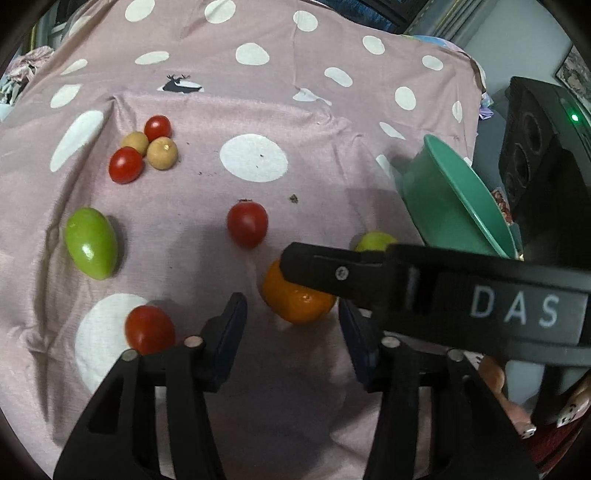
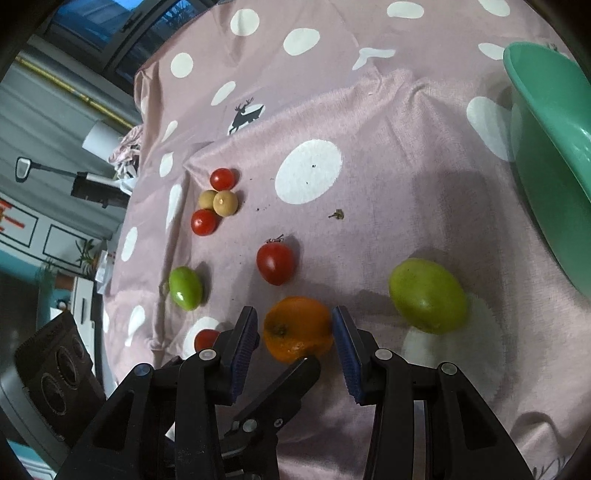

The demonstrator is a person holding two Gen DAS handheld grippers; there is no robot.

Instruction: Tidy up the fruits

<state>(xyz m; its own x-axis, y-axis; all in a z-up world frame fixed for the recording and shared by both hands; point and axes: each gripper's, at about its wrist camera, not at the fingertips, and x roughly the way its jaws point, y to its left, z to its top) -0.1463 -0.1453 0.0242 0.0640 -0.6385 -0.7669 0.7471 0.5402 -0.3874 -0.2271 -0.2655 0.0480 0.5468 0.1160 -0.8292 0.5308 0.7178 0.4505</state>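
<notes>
Pink polka-dot cloth (image 1: 229,258) w/ deer print (image 2: 245,112) covers surface; black speaker (image 1: 532,147) far right, green LED lit; possibly a window (image 2: 122,33) beyond

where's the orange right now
In the right wrist view the orange sits on the cloth between the open right gripper fingers, below a red tomato.

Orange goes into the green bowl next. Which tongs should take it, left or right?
Right. The right tongs are open with the orange between their pads and the green bowl on that side. The left tongs sit open just short of it.
</notes>
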